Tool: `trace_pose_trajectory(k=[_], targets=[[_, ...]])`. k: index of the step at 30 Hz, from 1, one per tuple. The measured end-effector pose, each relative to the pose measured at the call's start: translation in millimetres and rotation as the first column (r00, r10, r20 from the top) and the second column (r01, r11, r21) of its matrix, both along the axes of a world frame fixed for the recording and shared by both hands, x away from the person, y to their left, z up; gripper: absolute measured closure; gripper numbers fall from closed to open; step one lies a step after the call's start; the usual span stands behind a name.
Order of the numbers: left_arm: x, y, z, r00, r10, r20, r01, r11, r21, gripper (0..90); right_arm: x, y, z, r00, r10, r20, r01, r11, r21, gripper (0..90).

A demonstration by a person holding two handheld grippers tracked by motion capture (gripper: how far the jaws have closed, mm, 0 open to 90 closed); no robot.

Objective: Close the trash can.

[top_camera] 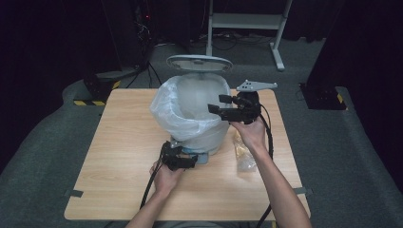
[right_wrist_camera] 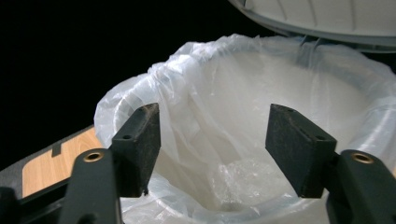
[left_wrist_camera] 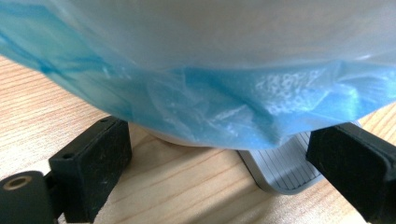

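A small grey pedal bin (top_camera: 204,135) stands mid-table with its lid (top_camera: 199,62) raised. A thin white plastic liner (top_camera: 173,107) is folded over its rim. My right gripper (top_camera: 216,104) hovers open at the bin's right rim and looks into the liner (right_wrist_camera: 219,93), where crumpled clear plastic (right_wrist_camera: 243,182) lies at the bottom. The right gripper (right_wrist_camera: 215,149) has nothing between its jaws. My left gripper (top_camera: 191,161) is low at the bin's front base. It is open (left_wrist_camera: 224,163), with the ribbed grey pedal (left_wrist_camera: 282,168) by its right jaw. The liner's hanging edge (left_wrist_camera: 224,107) looks blue there.
A crumpled clear plastic bag (top_camera: 244,154) lies on the wooden table (top_camera: 119,142) right of the bin, under my right forearm. A white desk frame (top_camera: 247,21) stands on the floor behind. Tape tabs mark the table's front corners.
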State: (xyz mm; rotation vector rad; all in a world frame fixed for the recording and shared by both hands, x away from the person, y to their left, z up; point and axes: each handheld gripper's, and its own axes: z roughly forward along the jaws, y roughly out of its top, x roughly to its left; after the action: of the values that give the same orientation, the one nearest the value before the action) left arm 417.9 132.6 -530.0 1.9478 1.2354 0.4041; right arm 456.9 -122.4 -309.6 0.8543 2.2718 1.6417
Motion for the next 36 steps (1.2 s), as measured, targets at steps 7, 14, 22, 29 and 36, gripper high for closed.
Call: trace_pose_trajectory(k=[7,14,22,29,36], targets=[[0.0,0.2,0.1,1.0,0.002,0.0,-0.002,1.0,0.001,6.8,-5.9,-6.8,1.5,0.9996,-0.015,0.023,0.015,1.0,0.021,31.1],[0.0,0.2,0.1,1.0,0.002,0.0,-0.002,1.0,0.001,6.8,-11.6,-15.3,2.0,0.9987,-0.029,0.041,0.027,0.999,0.047,28.4],[0.0,0.1,0.0,1.0,0.002,0.001,-0.002,1.0,0.0,6.8,-19.5,-28.3,-2.5,0.9948,-0.081,0.061,0.08,0.997,0.02,26.8],[0.0,-0.1,0.0,1.0,0.003,0.001,-0.003,1.0,-0.003,6.8,-25.0,-39.4,-6.2,0.9913,-0.113,0.068,0.11,0.993,0.033,26.7],[0.2,1.3,0.4,1.0,-0.005,-0.001,0.005,0.9998,0.018,6.8,-31.4,-48.2,-11.2,0.9868,-0.142,0.077,0.141,0.99,0.019,27.3]])
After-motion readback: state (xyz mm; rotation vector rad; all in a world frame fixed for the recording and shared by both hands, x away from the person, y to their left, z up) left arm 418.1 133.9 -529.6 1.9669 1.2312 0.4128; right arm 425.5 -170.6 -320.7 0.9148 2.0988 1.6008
